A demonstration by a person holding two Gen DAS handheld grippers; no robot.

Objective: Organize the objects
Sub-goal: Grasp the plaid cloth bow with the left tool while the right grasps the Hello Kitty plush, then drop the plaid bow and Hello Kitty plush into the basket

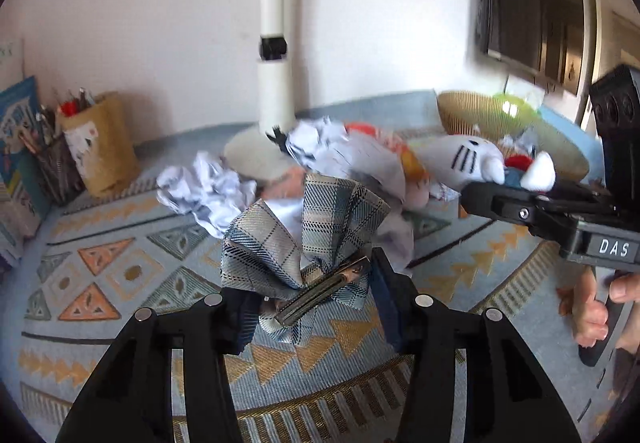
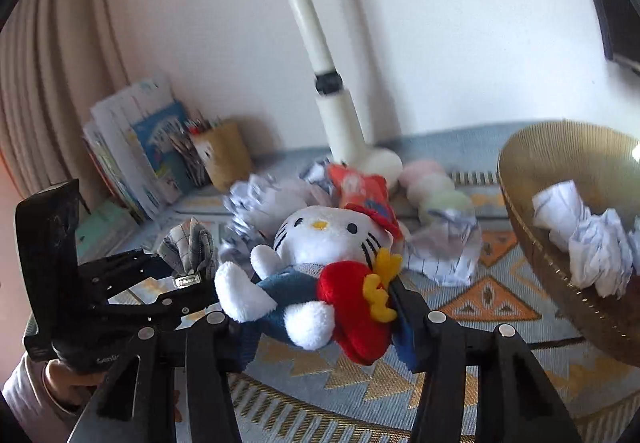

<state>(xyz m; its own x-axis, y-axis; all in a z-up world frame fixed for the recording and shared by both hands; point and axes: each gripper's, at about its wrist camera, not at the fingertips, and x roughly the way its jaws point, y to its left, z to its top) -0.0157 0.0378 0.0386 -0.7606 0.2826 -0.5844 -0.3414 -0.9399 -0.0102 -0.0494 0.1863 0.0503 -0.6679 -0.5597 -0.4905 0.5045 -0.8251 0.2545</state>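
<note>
Left wrist view: your left hand-held gripper (image 1: 306, 303) is clamped on a plaid bow hair clip (image 1: 308, 239), its metal clasp between the fingers, held above the patterned surface (image 1: 120, 275); crumpled paper (image 1: 208, 195) lies beyond. Right wrist view: your right hand-held gripper (image 2: 320, 319) is closed on a white cat plush (image 2: 316, 263), lifted near the woven basket (image 2: 536, 179) holding paper balls.
</note>
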